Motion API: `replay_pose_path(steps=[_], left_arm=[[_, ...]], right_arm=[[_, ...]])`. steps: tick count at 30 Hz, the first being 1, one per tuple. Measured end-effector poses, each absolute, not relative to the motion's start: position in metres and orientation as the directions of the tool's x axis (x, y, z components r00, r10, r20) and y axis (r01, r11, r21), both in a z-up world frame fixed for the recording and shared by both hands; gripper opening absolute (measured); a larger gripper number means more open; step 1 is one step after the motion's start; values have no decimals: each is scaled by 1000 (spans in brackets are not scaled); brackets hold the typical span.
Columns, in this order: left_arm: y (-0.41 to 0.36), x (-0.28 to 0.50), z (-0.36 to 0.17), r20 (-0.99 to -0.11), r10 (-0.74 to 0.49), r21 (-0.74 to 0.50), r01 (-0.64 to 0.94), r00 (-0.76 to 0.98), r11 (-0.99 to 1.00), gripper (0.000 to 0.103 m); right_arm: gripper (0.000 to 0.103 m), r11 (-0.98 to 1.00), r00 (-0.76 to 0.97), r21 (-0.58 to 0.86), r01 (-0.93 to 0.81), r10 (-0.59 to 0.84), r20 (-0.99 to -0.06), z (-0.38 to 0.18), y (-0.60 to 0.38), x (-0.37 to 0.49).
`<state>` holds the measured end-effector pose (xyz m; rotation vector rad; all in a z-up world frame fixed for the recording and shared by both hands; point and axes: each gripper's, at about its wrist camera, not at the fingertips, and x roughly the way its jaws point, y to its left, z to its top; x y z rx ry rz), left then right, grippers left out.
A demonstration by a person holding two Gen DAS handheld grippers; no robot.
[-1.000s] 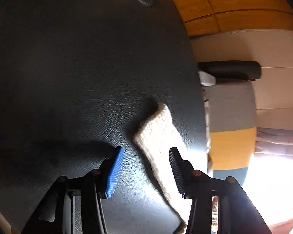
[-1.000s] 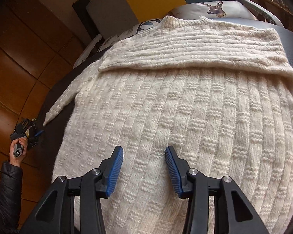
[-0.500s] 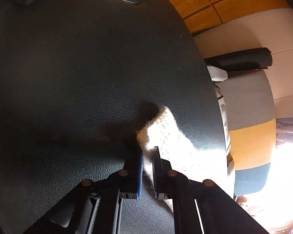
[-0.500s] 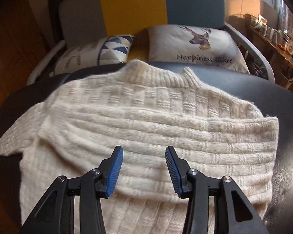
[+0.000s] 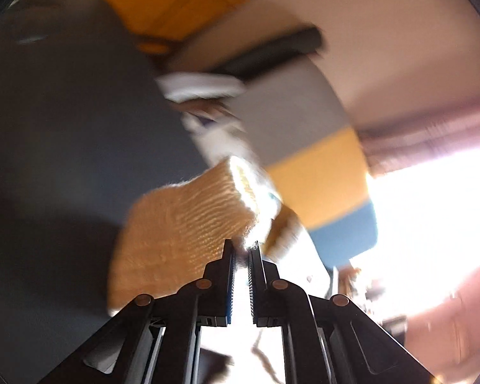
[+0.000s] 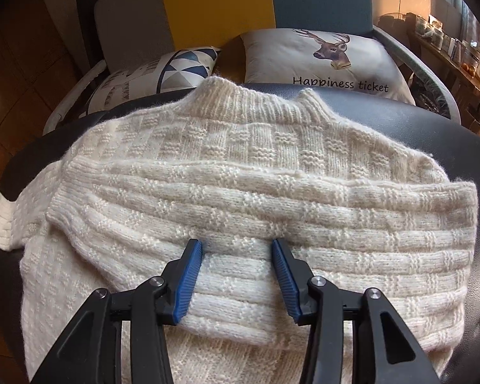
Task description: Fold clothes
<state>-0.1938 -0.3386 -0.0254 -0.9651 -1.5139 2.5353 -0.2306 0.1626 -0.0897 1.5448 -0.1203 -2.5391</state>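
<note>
I see bare black tabletop [image 6: 438, 134] right of the sweater [image 6: 227, 192], open for passing. Beyond the far edge, two cushions [image 6: 323, 60] and a chair back [image 6: 214, 3] block the way.

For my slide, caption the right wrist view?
Open right gripper hovers over cream sweater, one sleeve folded across the chest.

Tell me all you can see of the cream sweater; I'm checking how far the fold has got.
The cream sweater is a chunky basket-weave knit with a ribbed neck, lying flat on the black leather surface, neck toward the cushions. One sleeve is folded across the chest. The open right claw is over that sleeve. The other sleeve is lifted off the surface, its cuff pinched in the shut left claw; that view is blurred.
</note>
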Motion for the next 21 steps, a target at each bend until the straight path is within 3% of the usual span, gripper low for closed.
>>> replay_pose_path(steps=[9, 15, 21], left_arm=[[-172, -258, -26, -524, 532, -783, 129, -665, -609, 7], [-78, -295, -46, -598, 580, -732, 81, -553, -677, 7], [-10, -276, -89, -714, 577, -654, 83, -397, -752, 9]], right_arm=[[48, -976, -454, 186, 114, -217, -864, -90, 166, -229], [48, -971, -466, 210, 118, -241, -852, -90, 170, -228], [48, -965, -473, 212, 154, -260, -842, -89, 172, -225]])
